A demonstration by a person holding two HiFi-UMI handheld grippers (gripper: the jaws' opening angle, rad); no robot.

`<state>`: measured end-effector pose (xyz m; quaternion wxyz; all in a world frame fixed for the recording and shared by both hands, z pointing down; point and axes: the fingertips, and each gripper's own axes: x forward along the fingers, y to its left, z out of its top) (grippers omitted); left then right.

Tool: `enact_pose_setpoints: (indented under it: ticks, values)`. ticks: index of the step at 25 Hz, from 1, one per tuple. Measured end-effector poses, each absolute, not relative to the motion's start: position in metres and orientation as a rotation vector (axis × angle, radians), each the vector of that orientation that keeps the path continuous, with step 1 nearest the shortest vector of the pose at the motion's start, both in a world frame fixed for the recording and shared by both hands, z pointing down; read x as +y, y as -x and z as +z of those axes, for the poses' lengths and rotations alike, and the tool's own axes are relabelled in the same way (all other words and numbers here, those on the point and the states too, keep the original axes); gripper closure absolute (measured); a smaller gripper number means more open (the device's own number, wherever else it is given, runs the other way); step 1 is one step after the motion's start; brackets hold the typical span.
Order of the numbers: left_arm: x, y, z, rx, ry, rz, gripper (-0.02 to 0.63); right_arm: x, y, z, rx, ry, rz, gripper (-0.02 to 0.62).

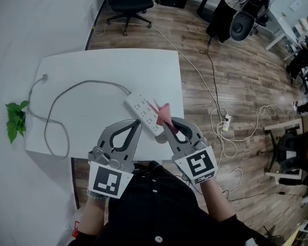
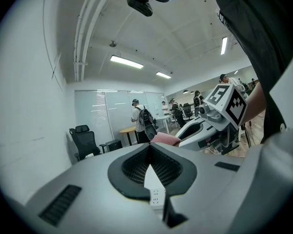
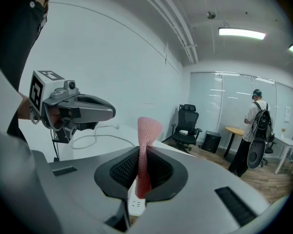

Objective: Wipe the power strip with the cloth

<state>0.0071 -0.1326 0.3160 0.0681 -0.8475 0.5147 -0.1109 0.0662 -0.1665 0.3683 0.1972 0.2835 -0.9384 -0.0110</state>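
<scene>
Two tools | your right gripper (image 1: 170, 123) pinches the limp, light cloth (image 1: 163, 111) | left gripper (image 1: 137, 123) jaws together, empty, by strip (image 1: 143, 114) | strip looks stiff, slick, likely slides: pin its end.

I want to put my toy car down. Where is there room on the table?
The far part of the table, beyond the cord, is bare. So is the patch inside the cord's loop. The near right edge is crowded: the power strip, the cloth, the left tongs and the right tongs meet there.
</scene>
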Motion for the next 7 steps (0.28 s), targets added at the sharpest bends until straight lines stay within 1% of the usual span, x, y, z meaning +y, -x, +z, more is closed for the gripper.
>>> enact_pose_setpoints:
  ticks: [7]
  values:
    - [-0.1359, -0.0072, 0.3147, 1.544, 2.553, -0.341, 0.592, -0.1676, -0.064, 0.3682, -2.61, -0.777, -0.026, 0.546]
